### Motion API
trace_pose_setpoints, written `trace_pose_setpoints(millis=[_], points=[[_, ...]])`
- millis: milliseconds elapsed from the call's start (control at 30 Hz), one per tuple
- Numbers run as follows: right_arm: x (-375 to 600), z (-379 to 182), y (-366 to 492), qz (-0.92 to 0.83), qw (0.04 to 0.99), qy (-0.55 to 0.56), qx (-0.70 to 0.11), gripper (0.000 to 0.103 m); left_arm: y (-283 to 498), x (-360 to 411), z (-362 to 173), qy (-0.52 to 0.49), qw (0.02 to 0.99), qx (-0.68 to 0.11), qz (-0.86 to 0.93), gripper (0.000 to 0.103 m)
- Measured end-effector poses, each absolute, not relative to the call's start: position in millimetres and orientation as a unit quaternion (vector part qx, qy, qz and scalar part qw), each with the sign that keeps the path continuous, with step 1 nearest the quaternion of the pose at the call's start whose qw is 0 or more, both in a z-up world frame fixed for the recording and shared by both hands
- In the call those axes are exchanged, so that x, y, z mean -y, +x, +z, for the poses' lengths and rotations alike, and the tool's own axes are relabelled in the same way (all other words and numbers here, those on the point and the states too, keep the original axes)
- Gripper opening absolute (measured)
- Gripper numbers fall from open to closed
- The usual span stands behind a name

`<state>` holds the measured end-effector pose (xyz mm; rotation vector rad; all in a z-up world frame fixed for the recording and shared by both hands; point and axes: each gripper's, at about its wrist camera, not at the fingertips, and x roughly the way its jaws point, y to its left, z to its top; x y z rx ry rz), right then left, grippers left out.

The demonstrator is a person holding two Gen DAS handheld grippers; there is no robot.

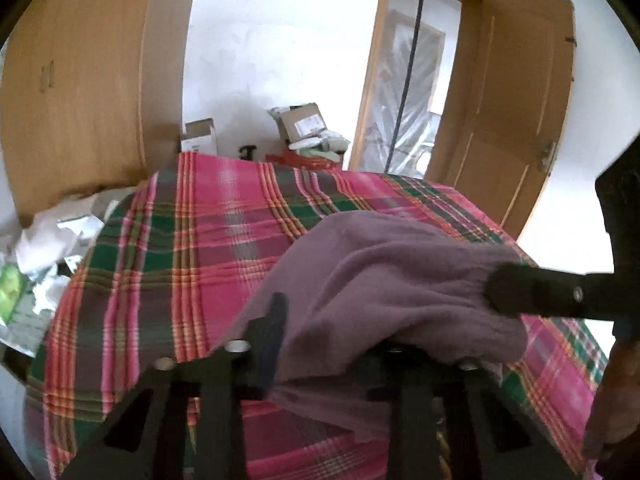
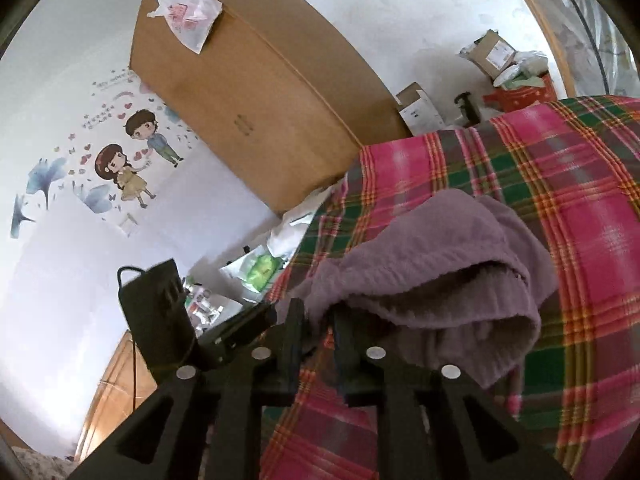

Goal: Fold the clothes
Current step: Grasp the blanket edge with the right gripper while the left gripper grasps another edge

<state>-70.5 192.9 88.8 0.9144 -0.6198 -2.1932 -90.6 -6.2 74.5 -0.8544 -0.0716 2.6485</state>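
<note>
1. The mauve fleece garment (image 1: 384, 276) is bunched on the plaid bedspread (image 1: 168, 248), lifted off it at the near edge. In the right wrist view it sits at about 2 o'clock from the fingers, one layer doubled over another with a pocket of shadow between.
2. Left gripper (image 1: 340, 344): its left finger (image 1: 276, 332) shows against the cloth, while the other is buried under the fleece. It appears to be clamped on a fold of the garment, but I cannot tell for certain.
3. Right gripper (image 2: 316, 332): the jaws stand narrow, pinching the garment's edge between them. In the left view its finger crosses in from 3 o'clock and presses into the fleece.
4. Progress, as I judge it: the garment is doubled but lumpy, with no flat, squared edges. That fits a fold in the middle of being carried over; a neat finished stack is not what lies here.
5. Around, left to right: crumpled white paper and bags (image 1: 52, 240) at 9 o'clock off the bed's edge, a large cardboard box (image 2: 256, 92) against the wall, small opened cartons (image 1: 304, 124) at 12 o'clock, and an open wooden door (image 1: 516, 128) at 2 o'clock.
6. In the way: nothing lies on the bedspread beside the garment; the thick fleece itself, slumping and hiding its own edges, looks like the main nuisance.
</note>
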Motion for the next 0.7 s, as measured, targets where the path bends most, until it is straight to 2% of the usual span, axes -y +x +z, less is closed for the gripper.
trace_pose_setpoints(millis=[67, 100, 167, 267, 433, 567, 700], points=[[-200.1, 86.7, -63.7, -0.846, 0.327, 0.349, 0.235, 0.018, -93.8, 7.1, 73.1, -0.302, 0.177, 0.029, 0.936, 0.010], [-203.6, 85.6, -60.4, -0.848, 0.323, 0.348, 0.234, 0.023, -94.9, 8.3, 73.0, -0.303, 0.174, 0.034, 0.936, 0.009], [-210.7, 83.5, -53.6, -0.853, 0.314, 0.347, 0.231, 0.031, -98.4, 12.3, 73.1, -0.304, 0.167, 0.046, 0.937, 0.009], [-222.9, 71.4, -42.9, -0.860, 0.291, 0.351, 0.228, 0.036, -104.4, 22.4, 73.7, -0.303, 0.160, 0.067, 0.937, 0.009], [-219.6, 28.8, -41.3, -0.864, 0.228, 0.418, 0.167, 0.038, -108.0, 33.1, 79.8, -0.293, 0.149, 0.083, 0.941, 0.009], [-207.2, 13.6, -52.9, -0.849, 0.246, 0.438, 0.166, 0.038, -109.7, 41.8, 85.0, -0.288, 0.140, 0.091, 0.943, 0.009], [-199.7, 7.4, -72.4, -0.842, 0.253, 0.444, 0.174, 0.043, -112.2, 51.0, 85.7, -0.284, 0.129, 0.102, 0.945, 0.009]])
